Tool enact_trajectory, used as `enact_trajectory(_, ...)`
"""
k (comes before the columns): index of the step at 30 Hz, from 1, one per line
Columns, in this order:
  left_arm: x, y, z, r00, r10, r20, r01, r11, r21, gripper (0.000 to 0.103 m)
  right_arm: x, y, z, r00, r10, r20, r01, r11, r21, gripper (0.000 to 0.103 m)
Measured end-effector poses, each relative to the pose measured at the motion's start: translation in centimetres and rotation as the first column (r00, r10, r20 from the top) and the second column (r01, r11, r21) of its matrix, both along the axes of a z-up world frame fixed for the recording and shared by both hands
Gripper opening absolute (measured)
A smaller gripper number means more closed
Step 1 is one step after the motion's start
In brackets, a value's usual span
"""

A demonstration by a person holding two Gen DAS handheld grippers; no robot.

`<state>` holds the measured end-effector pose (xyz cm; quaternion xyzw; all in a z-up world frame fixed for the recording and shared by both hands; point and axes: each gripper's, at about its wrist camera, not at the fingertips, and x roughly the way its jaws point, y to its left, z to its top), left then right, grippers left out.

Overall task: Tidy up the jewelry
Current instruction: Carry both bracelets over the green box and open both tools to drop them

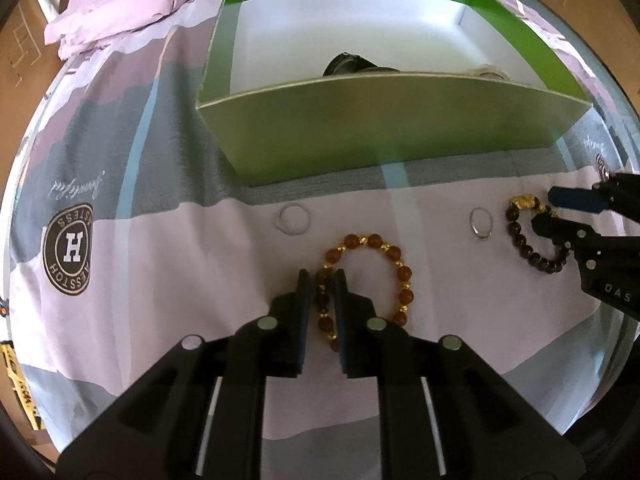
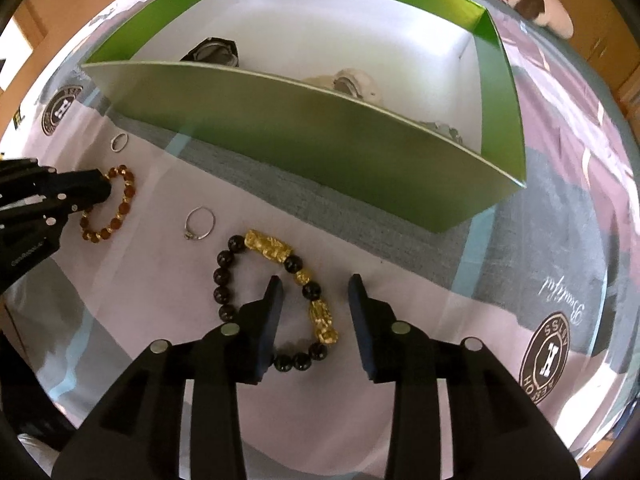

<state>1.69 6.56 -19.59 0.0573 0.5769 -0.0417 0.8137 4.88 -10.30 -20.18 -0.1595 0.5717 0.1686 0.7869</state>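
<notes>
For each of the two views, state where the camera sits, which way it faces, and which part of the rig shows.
Left wrist: sits on the left gripper, facing forward over the brown bracelet toward the green box; right gripper at the right edge.
Right wrist: sits on the right gripper, over the black bracelet; left gripper at the left edge.
Shared: both bracelets, box, ring.

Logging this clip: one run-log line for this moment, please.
left gripper: shut on brown bead bracelet | right gripper: open, straddling black-and-gold bead bracelet | two rings loose: | green box: unreached

Two bracelets (image 1: 366,280) (image 2: 276,300), two rings (image 1: 294,219) (image 2: 199,223), one box (image 1: 384,136).
</notes>
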Motion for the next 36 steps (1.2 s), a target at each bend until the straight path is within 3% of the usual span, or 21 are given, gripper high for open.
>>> enact_trajectory(2,0.1,-0.5,-0.1,1.000,-0.013,0.006,0.013,1.000,0.025,0.012,-0.2,0.2,0.0,1.000,0.007,0.017,-0.007,1.000,-0.010,0.035)
enact_trajectory(5,0.1,-0.7,0.0,1.000,-0.023,0.008,0.023,0.999,0.036,0.009,-0.3,0.4,0.1,1.000,0.010,-0.005,-0.010,1.000,0.023,0.015)
enact_trajectory(9,-0.1,-1.0,0.6,0.999,-0.044,0.012,0.043,0.999,0.022,0.007,-0.6,0.4,1.0,1.000,0.018,0.000,-0.018,0.999,0.051,0.009)
enact_trajectory(18,-0.6,-2.5,6.5,0.990,-0.080,0.119,0.088,0.994,-0.066,0.007,-1.4,-0.7,7.8,0.995,-0.032,0.093,0.013,0.980,0.197,0.009)
enact_trajectory(23,1.1,-2.6,11.2,0.978,-0.073,0.195,0.097,0.988,-0.119,0.007,-0.3,-1.7,12.2,0.982,-0.075,0.172,0.028,0.965,0.261,0.009)
enact_trajectory(26,2.3,-2.3,13.5,0.967,-0.052,0.250,0.082,0.990,-0.111,0.007,0.3,-2.3,14.2,0.971,-0.108,0.212,0.040,0.953,0.301,0.009)
enact_trajectory(31,4.7,-1.2,14.8,0.959,-0.007,0.283,0.044,0.991,-0.124,0.007,2.4,-3.1,16.3,0.948,-0.163,0.275,0.061,0.937,0.345,0.009)
enact_trajectory(36,7.1,-0.8,13.0,0.967,0.011,0.256,0.014,0.995,-0.097,0.007,4.3,-3.0,15.6,0.939,-0.181,0.292,0.081,0.942,0.325,0.009)
